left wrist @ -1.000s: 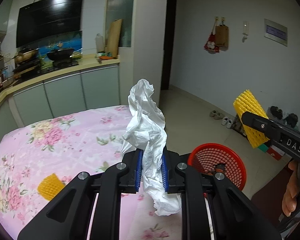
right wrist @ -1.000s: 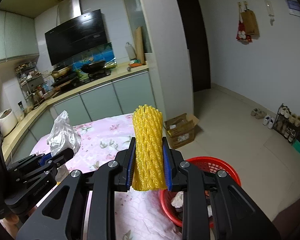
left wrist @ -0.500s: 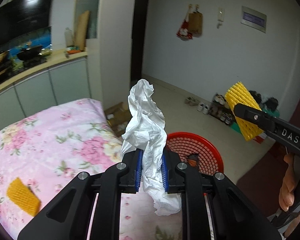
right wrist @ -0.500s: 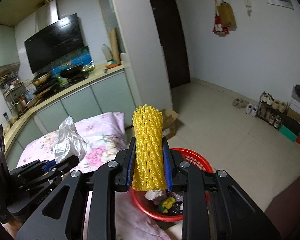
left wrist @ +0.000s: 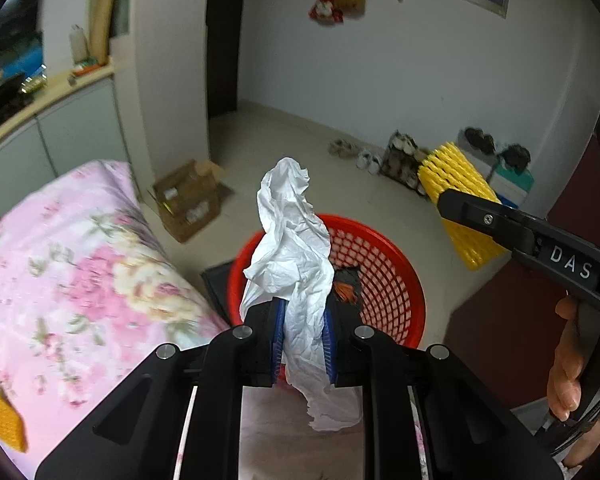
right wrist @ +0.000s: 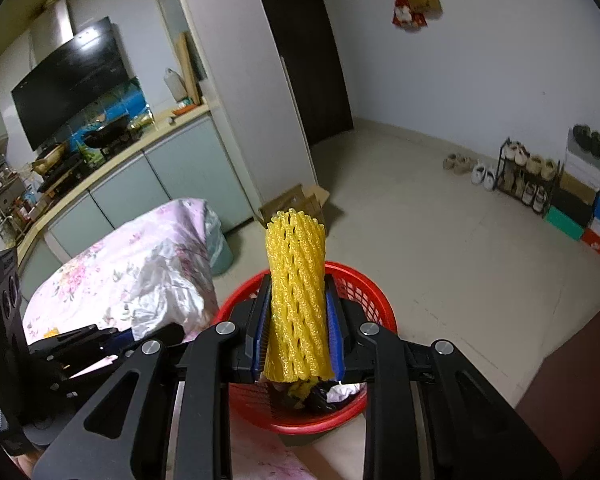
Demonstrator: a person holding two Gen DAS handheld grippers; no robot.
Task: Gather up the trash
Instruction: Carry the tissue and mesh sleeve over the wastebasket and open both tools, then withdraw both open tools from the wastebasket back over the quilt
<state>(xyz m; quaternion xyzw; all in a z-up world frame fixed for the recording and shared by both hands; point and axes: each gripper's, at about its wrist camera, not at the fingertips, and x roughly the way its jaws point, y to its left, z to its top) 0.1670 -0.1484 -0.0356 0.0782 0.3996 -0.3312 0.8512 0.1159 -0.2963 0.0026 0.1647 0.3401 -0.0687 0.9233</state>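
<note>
Left wrist view: left gripper (left wrist: 302, 340) is clamped on a crumpled white plastic bag (left wrist: 292, 248), which stands upright above the red mesh basket (left wrist: 384, 264) on the floor beside the floral-covered table (left wrist: 72, 264). Right wrist view: right gripper (right wrist: 297, 334) is clamped on an upright yellow foam net sleeve (right wrist: 297, 300), ribbed and tubular, above the same basket (right wrist: 364, 296) containing mixed trash.

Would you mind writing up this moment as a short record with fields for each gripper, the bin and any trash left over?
left gripper: shut on white crumpled plastic bag
right gripper: shut on yellow foam net sleeve
bin: red basket on the floor beside the table, some trash already inside
leftover trash: another yellow foam net on the floral tablecloth
stage: both items held above the basket, not yet dropped
</note>
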